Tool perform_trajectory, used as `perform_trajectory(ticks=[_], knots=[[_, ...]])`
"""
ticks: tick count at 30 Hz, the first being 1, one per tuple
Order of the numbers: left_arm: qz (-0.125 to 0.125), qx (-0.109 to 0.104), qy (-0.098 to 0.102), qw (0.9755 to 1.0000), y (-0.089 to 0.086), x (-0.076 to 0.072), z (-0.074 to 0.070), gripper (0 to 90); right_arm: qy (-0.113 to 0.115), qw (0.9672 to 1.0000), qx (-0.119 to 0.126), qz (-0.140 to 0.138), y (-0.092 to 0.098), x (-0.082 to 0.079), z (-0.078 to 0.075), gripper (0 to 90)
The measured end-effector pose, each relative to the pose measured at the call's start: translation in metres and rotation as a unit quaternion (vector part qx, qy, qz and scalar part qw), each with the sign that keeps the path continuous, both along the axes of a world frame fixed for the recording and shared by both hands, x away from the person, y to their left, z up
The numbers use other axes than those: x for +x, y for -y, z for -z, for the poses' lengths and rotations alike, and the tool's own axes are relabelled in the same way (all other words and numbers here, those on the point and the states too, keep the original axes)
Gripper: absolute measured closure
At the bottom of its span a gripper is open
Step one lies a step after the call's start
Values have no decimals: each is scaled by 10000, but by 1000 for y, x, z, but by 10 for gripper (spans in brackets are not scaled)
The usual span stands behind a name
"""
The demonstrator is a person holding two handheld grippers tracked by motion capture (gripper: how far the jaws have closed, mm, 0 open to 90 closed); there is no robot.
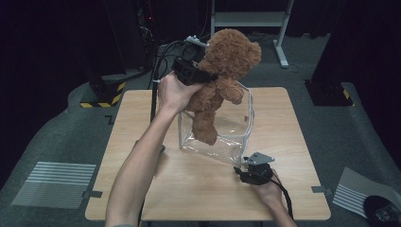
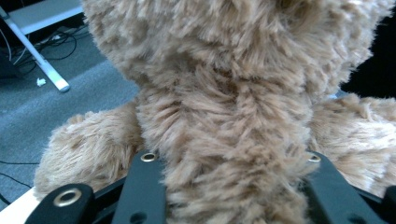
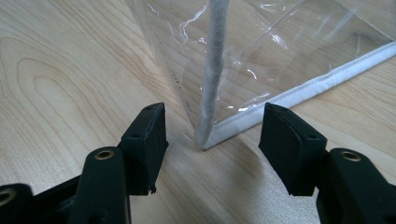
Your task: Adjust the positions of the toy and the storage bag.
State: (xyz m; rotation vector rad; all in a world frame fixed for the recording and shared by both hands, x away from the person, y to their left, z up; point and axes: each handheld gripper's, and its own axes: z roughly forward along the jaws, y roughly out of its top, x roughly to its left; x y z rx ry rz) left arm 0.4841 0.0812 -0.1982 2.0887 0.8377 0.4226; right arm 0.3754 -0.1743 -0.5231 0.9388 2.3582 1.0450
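Observation:
A brown teddy bear (image 1: 222, 71) hangs above the open top of a clear plastic bag (image 1: 222, 135) on the wooden table (image 1: 142, 189); one leg dips into the bag. My left gripper (image 1: 201, 75) is shut on the bear's body, and in the left gripper view the fur (image 2: 233, 140) bulges between both jaws. My right gripper (image 1: 243, 168) rests low on the table at the bag's near right corner. In the right gripper view its jaws stand open on either side of the bag's white-piped corner seam (image 3: 208, 116), apart from it.
The bag stands in the middle of the table. Grey carpet surrounds the table, with a white frame leg (image 1: 281, 47) behind it and dark equipment stands (image 1: 104, 90) at the back left and back right. Striped markers (image 1: 56, 177) lie on the floor at both sides.

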Motion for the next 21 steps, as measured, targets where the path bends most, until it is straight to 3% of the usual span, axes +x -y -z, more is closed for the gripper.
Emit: perform_trajectory(ticks=[8, 18, 21], knots=[[-29, 148, 110, 9998, 8, 2, -8, 624, 11, 10000, 45, 9, 1, 0, 0, 410], [25, 142, 169, 9998, 25, 11, -5, 618, 56, 10000, 67, 18, 1, -1, 0, 410], [-2, 25, 121, 9999, 23, 16, -4, 614, 76, 10000, 35, -10, 1, -1, 0, 410]])
